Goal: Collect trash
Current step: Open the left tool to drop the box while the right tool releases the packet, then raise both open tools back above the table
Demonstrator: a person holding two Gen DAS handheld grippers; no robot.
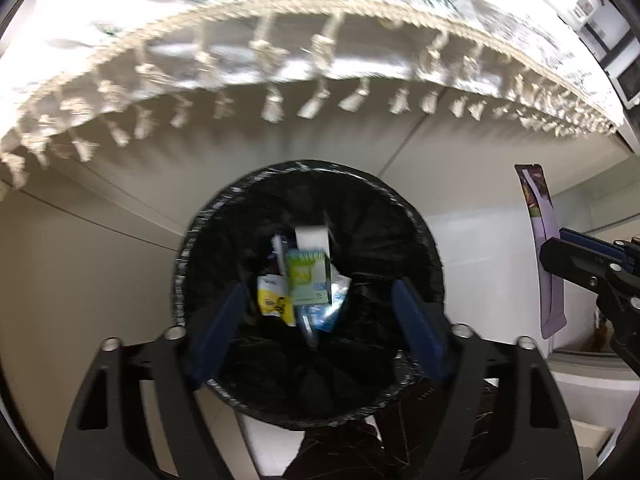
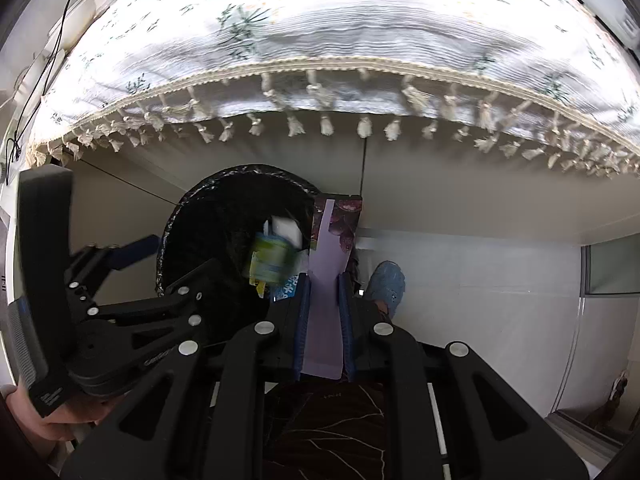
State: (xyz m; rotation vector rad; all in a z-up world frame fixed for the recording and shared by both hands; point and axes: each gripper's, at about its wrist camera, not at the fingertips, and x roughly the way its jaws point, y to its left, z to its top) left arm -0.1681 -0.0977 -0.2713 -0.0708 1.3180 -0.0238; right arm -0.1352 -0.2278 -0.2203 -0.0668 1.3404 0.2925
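The left gripper point(image 1: 320, 320) hangs pointing steeply down over a round bin point(image 1: 308, 296) lined with a black bag, its blue fingers point(image 1: 218, 328) spread wide with nothing pressed between them. Framed between those fingers — and blurred — is a green and yellow carton point(image 1: 308, 278), seen within the bin's opening. Around it in the bin lie other scraps: a white roll point(image 1: 314, 238) on the far side, a yellow packet point(image 1: 274, 300) to the left and a blue and white wrapper point(image 1: 328, 308) on the near right. Whether the carton touches any of them is not clear from the blur.

The right gripper point(image 2: 324, 280) is clenched on a flat purple pouch point(image 2: 326, 268), its two blue fingers point(image 2: 302, 320) pressed against the pouch's sides. The pouch stands upright out of the gripper, its dark printed top end point(image 2: 340, 216) farthest from the fingers and level with the bin's right rim in the right wrist view. In the left wrist view the pouch sits well to the right of the bin, outside its rim.

Beyond the bin, a bench carries a white flowered cloth point(image 2: 320, 32) with a tasselled fringe point(image 2: 296, 126) hanging over its near edge. A blue slipper point(image 2: 388, 282) shows on the floor just right of the pouch.
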